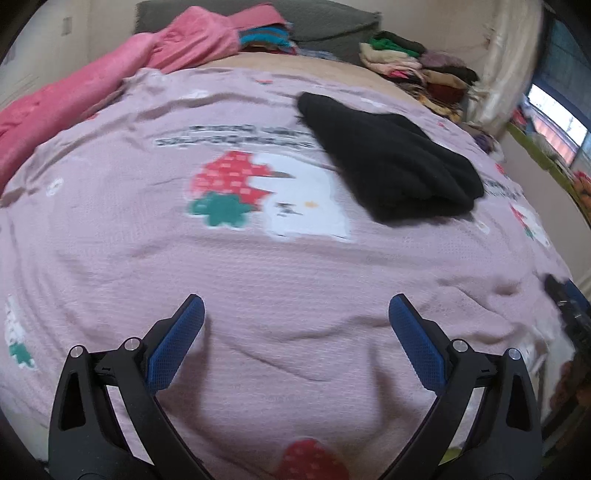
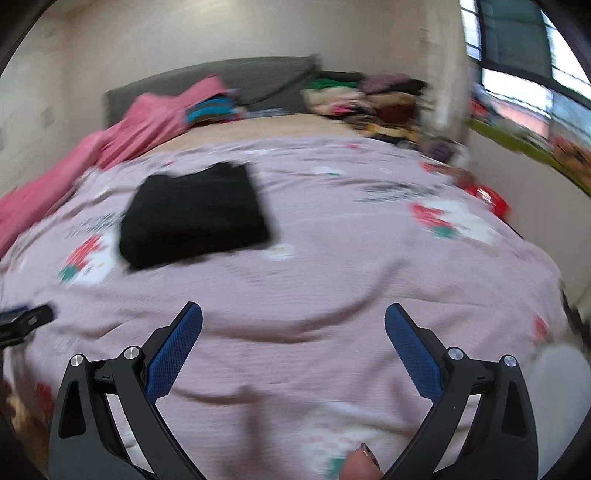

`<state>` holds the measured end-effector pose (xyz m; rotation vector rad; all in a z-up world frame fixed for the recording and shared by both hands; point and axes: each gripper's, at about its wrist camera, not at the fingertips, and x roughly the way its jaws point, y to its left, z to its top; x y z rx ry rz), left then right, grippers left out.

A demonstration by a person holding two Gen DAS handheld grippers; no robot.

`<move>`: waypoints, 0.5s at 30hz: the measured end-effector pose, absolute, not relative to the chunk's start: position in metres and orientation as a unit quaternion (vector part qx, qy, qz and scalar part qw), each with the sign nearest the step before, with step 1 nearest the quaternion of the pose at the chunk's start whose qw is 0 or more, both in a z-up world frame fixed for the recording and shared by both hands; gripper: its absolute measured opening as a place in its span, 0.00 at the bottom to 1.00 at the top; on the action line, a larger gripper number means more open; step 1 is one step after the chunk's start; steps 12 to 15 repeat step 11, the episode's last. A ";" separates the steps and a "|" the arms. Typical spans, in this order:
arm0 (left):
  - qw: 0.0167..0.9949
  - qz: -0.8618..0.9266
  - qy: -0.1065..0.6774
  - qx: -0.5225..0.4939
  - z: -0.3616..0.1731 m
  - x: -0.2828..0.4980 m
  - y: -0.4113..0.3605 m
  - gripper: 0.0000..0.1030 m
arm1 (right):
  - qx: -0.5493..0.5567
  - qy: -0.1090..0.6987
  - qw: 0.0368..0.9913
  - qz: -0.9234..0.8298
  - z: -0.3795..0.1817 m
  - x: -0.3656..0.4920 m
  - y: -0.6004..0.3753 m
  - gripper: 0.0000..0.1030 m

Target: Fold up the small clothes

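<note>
A folded black garment (image 1: 391,162) lies on the pink printed bedspread (image 1: 258,266), right of centre in the left wrist view. In the right wrist view the black garment (image 2: 195,216) lies to the upper left on the bedspread (image 2: 332,280). My left gripper (image 1: 295,306) is open and empty, hovering over bare bedspread well short of the garment. My right gripper (image 2: 293,314) is open and empty, also over bare bedspread, with the garment ahead and to its left. The other gripper shows at the right edge of the left wrist view (image 1: 569,306) and at the left edge of the right wrist view (image 2: 22,319).
A pink blanket (image 1: 92,85) is bunched along the bed's left side. A pile of assorted clothes (image 1: 417,66) sits at the far right by the grey headboard (image 1: 332,22). A wall and window (image 2: 524,74) stand to the right of the bed.
</note>
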<state>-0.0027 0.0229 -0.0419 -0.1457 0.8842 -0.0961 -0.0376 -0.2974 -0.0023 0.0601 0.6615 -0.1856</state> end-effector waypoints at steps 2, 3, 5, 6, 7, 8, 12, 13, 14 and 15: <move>0.898 -0.020 0.432 -0.085 -0.038 0.000 0.047 0.91 | 0.053 0.316 0.936 -0.148 0.003 -0.044 -0.335 0.96; 0.895 -0.003 0.436 -0.096 -0.034 0.006 0.066 0.91 | 0.060 0.313 0.929 -0.187 0.003 -0.050 -0.359 0.96; 0.891 0.050 0.433 -0.123 -0.024 0.018 0.124 0.91 | 0.089 0.321 0.901 -0.278 0.002 -0.066 -0.420 0.96; 0.890 0.078 0.430 -0.130 -0.019 0.022 0.152 0.91 | 0.114 0.328 0.880 -0.325 -0.001 -0.079 -0.457 0.96; 0.885 0.117 0.430 -0.133 -0.017 0.028 0.192 0.91 | 0.127 0.330 0.863 -0.359 -0.005 -0.089 -0.482 0.96; 0.881 0.149 0.428 -0.133 -0.016 0.032 0.221 0.91 | 0.144 0.335 0.835 -0.412 -0.012 -0.107 -0.520 0.96; 0.856 0.277 0.413 -0.139 -0.023 0.041 0.321 0.91 | 0.151 0.356 0.754 -0.530 -0.038 -0.153 -0.606 0.96; 0.856 0.277 0.413 -0.139 -0.023 0.041 0.321 0.91 | 0.151 0.356 0.754 -0.530 -0.038 -0.153 -0.606 0.96; 0.856 0.277 0.413 -0.139 -0.023 0.041 0.321 0.91 | 0.151 0.356 0.754 -0.530 -0.038 -0.153 -0.606 0.96; 0.856 0.277 0.413 -0.139 -0.023 0.041 0.321 0.91 | 0.151 0.356 0.754 -0.530 -0.038 -0.153 -0.606 0.96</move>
